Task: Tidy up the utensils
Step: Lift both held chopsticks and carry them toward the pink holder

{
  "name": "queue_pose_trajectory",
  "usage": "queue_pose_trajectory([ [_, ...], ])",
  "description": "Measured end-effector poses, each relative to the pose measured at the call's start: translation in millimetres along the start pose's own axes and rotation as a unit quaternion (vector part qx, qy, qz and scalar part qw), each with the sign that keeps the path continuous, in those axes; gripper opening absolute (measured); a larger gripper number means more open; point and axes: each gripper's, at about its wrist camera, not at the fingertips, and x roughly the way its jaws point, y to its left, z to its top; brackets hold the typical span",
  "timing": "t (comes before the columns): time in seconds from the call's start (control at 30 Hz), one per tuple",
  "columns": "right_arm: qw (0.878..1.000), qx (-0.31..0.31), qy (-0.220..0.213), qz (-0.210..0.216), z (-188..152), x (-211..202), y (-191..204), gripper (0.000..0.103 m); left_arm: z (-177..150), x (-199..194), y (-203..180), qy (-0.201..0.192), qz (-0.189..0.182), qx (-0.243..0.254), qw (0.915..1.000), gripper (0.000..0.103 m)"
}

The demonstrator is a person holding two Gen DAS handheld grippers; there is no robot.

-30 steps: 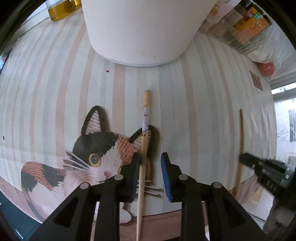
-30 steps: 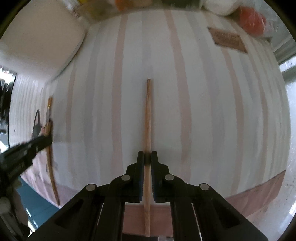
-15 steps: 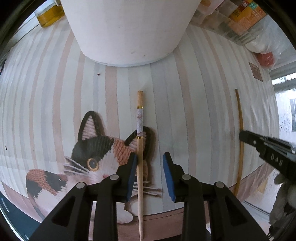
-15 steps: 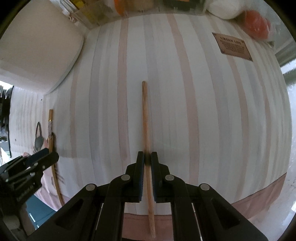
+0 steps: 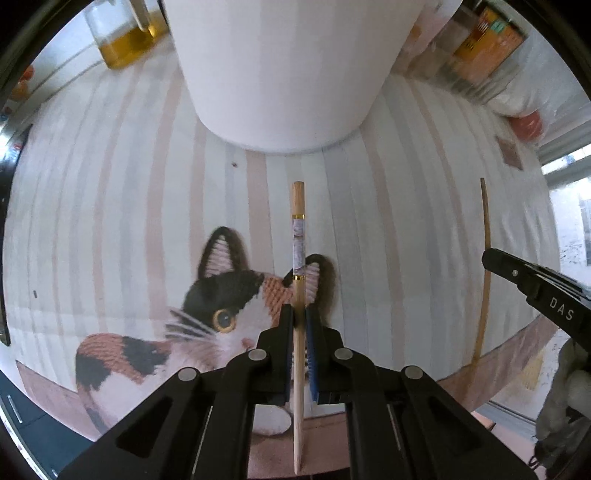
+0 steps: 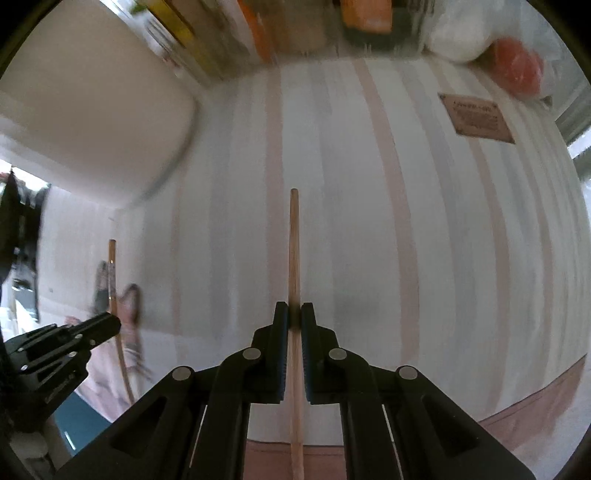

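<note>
over the striped cat-print tablecloth (image 5: 110, 206), the left gripper (image 5: 299, 325) is clamped on the banded chopstick (image 5: 298, 236) and the right gripper (image 6: 294, 321) is pinched tight on the plain chopstick (image 6: 294, 240). both sticks look gripped near mid-length. step in hand looks like pickup. next likely calls for lifting both clear and carrying them to the white container (image 5: 280, 74) just ahead.

white container (image 5: 284, 66) top cut off, background jars (image 6: 280, 33) blurred
</note>
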Motion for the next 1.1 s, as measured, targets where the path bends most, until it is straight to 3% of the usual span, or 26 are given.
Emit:
queue_pose_trajectory([
  [0.27, 0.996, -0.001, -0.077, 0.041, -8.3, -48.4, 13.1, 0.007, -6.1, -57.4, -2.5, -0.068, 0.004, 0.004, 0.9977, 0.004],
  [0.63, 0.981, -0.033, -0.177, 0.069, -7.3, -106.9, 34.9, 0.006, -11.8, -131.5, 5.3, -0.161, 0.004, 0.021, 0.9868, 0.003],
  [1.1, 0.95, -0.059, -0.284, 0.113, 42.4, -215.9, 65.9, 0.006, -3.0, -233.5, -3.1, -0.258, -0.021, 0.032, 0.9654, 0.003],
])
